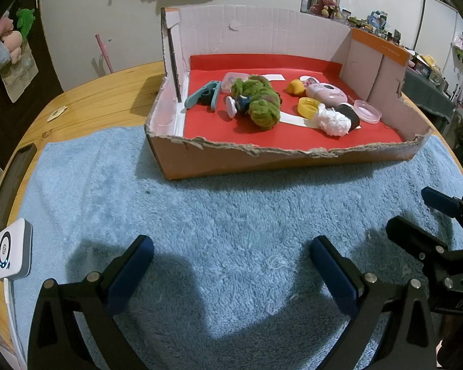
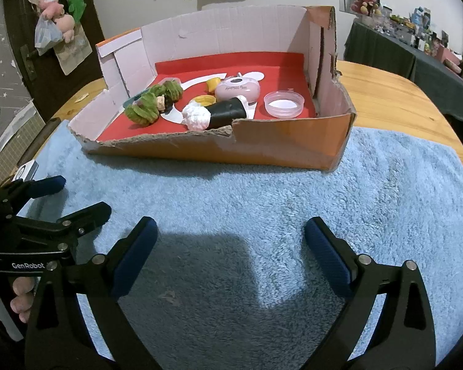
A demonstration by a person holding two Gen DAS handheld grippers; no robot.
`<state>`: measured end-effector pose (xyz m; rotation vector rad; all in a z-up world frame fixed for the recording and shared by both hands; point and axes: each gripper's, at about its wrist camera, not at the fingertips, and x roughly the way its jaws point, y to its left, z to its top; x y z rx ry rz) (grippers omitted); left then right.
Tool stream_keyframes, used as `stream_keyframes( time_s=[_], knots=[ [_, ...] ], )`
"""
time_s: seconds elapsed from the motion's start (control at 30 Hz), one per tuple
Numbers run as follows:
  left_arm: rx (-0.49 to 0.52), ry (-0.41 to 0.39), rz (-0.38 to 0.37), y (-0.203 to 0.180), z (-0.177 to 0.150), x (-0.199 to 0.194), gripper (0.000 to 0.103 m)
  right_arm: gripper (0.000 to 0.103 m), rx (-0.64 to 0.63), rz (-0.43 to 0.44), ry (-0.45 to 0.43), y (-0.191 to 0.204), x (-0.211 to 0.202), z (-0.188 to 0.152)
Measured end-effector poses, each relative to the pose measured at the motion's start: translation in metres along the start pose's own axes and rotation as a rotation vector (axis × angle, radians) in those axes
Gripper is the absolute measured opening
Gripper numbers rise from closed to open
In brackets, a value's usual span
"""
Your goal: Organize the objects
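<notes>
My left tongs (image 1: 231, 262): jaws apart, nothing between, hovering over blue towel (image 1: 200, 209). My right tongs (image 2: 228, 246): jaws wide apart, empty, alongside left. Judged reason: both parked short of box, clear view kept, ready for next pick or task near done.

Cardboard box (image 1: 231, 160): ahead of both tongs, on towel, near wall torn low, likely for easy reach. Red liner inside.

Contents, all ahead in box:
- green plush toy (image 1: 259, 104), lumpy, lying on side
- white-and-black plush (image 2: 213, 115), nearest right tongs
- pink case (image 2: 237, 90)
- clear pink lid (image 2: 283, 104)
- yellow cap (image 1: 307, 106)
- teal tool (image 1: 202, 95)
</notes>
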<state>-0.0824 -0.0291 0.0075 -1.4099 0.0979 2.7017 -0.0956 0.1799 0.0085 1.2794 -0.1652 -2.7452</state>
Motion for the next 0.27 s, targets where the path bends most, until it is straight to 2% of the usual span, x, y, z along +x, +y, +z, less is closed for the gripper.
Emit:
stream_keyframes(
  time_s=[0.27],
  knots=[
    [0.001, 0.000, 0.000, -0.0003, 0.0008, 0.0011, 0.103, 0.099, 0.004, 0.006, -0.002, 0.0000, 0.0000, 0.0000]
  ],
)
